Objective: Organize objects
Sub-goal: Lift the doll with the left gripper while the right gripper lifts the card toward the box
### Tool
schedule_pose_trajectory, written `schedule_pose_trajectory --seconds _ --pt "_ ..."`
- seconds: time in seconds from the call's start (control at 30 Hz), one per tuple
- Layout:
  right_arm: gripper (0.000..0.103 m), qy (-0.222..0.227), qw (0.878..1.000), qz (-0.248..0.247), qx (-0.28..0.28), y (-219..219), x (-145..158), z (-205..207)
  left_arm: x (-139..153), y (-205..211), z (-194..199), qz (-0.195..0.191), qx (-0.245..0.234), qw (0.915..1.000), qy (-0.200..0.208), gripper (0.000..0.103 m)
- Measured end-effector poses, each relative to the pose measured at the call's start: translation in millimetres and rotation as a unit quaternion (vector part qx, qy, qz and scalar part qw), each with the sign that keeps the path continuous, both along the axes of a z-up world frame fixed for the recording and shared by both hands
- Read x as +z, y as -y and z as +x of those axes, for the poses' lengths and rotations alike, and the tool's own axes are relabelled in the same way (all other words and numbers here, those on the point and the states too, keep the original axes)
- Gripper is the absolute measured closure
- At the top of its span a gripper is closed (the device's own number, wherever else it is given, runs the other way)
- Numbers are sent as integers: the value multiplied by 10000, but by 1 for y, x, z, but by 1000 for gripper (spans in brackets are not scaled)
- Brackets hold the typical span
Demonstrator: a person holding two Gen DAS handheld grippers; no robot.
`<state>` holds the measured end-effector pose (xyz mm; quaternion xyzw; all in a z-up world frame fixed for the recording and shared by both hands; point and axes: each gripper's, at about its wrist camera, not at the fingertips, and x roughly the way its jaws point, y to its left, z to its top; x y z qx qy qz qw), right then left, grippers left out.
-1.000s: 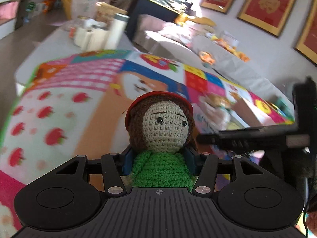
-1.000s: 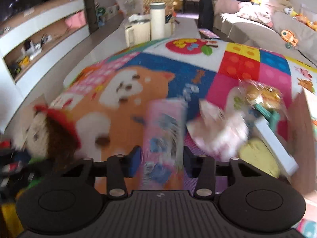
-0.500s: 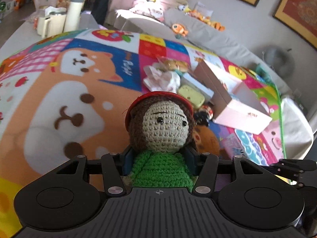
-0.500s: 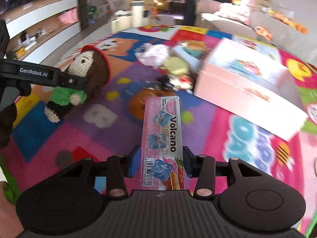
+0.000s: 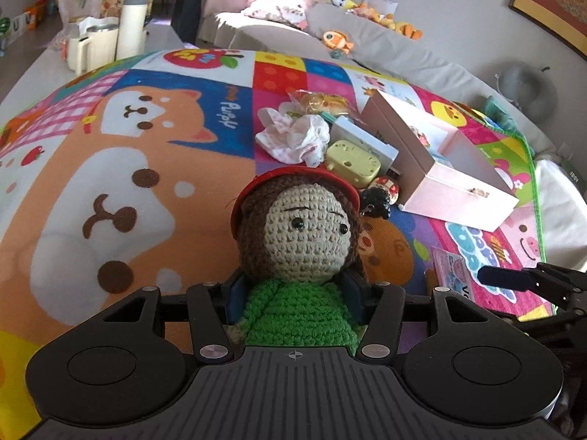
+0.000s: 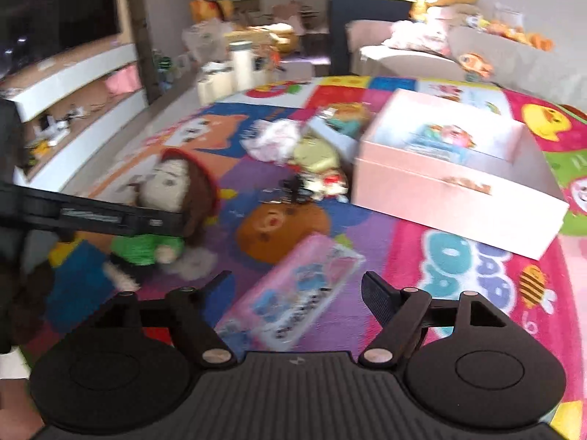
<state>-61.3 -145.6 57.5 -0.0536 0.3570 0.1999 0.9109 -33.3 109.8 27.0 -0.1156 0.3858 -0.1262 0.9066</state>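
My left gripper (image 5: 293, 289) is shut on a crocheted doll (image 5: 299, 234) with a red hat, brown hair and green body, held above the colourful play mat (image 5: 110, 168). The doll also shows in the right wrist view (image 6: 172, 198), clamped in the left gripper's fingers (image 6: 110, 216). My right gripper (image 6: 297, 286) is open. A pink Volcano packet (image 6: 293, 293) lies tilted and blurred between its spread jaws; whether it rests on the mat I cannot tell. Its corner shows in the left wrist view (image 5: 453, 275). An open pink box (image 6: 458, 183) sits right of centre.
A pile beside the box (image 5: 440, 157) holds a crumpled white cloth (image 5: 297, 135), a yellow-green case (image 5: 352, 161), a snack bag (image 5: 323, 102) and small figurines (image 5: 378, 194). Cups and a white bottle (image 5: 130, 25) stand past the mat's far edge. A sofa with plush toys (image 5: 337, 40) is behind.
My right gripper has opened and let go of the pink packet, which now lies tilted between its jaws. My left gripper still holds the doll and has shifted slightly.
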Motion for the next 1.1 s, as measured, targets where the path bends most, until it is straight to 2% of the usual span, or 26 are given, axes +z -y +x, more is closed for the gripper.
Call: schedule_pose_trajectory --seconds 0.17,0.23,0.43,0.53,0.63,0.73,0.93,1.0,1.1 --pt "26 344 9978 -495 -269 14 -2 -2 0 2 -1 57 7 10000 10 45" --pt "26 361 9970 -551 -410 24 -1 -2 0 3 -1 85 5 10000 21 45" --pt "26 -223 9986 365 -322 43 2 -5 0 3 -1 90 9 10000 26 45" --pt "26 -415 9981 452 -117 28 -5 -9 0 2 -1 77 10 10000 24 45" --pt "20 -365 9989 258 174 8 -11 -19 0 3 -2 65 13 10000 31 45" --pt "20 -90 9993 -99 355 -4 -11 -28 0 3 -2 60 14 10000 35 45" --pt "18 219 9983 -481 230 3 -3 -36 -1 2 -2 69 18 10000 45 45" --pt "18 148 9992 -304 227 10 0 -33 -1 2 -2 72 17 10000 49 45" --pt "18 -164 9992 298 199 18 3 -23 0 2 -2 57 20 10000 47 45"
